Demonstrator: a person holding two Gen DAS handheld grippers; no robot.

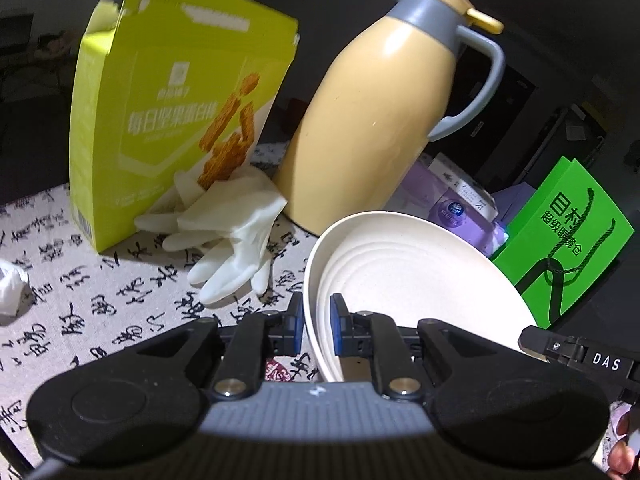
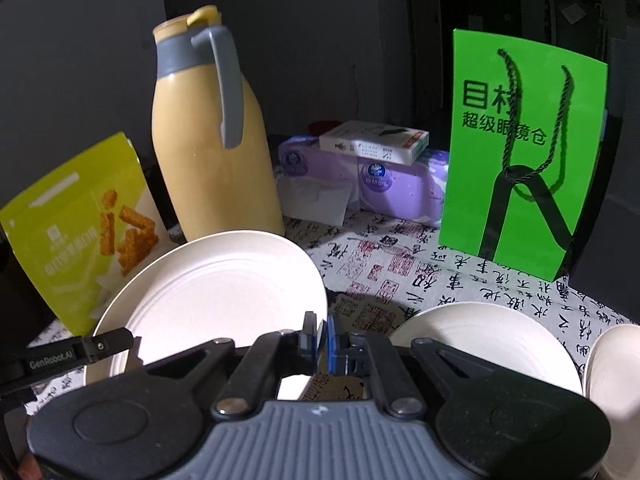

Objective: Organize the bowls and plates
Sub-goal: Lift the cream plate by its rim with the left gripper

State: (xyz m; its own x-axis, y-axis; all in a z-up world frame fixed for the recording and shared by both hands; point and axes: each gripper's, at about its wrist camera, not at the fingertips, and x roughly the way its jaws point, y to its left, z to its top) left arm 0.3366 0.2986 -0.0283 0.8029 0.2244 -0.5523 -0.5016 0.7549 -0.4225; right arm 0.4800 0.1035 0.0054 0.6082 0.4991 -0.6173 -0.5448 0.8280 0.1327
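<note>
While my left gripper (image 1: 317, 322) pinches the near rim of a cream plate (image 1: 404, 276), one pad inside the dish and one outside, the plate hangs tilted, its far edge reaching toward one o'clock in the left wrist view. My right gripper (image 2: 321, 340) has its pads nearly pressed together. From its own camera I judge it nips the same plate's edge (image 2: 216, 296), which spreads toward ten o'clock, but I cannot tell how much rim sits between the pads.

A second plate (image 2: 488, 340) lies flat on the calligraphy cloth (image 2: 460, 276) at three o'clock from my right gripper, with a bowl (image 2: 612, 380) just beyond it.

Risks, as I judge them: both grips are thin rim pinches, so a twist between my two hands could lever the plate out of one pair of pads and drop it onto the cloth. The yellow jug (image 1: 376, 120) stands close behind at twelve o'clock, and the white gloves (image 1: 228, 236) lie at ten. A swing forward could knock the jug over.
</note>
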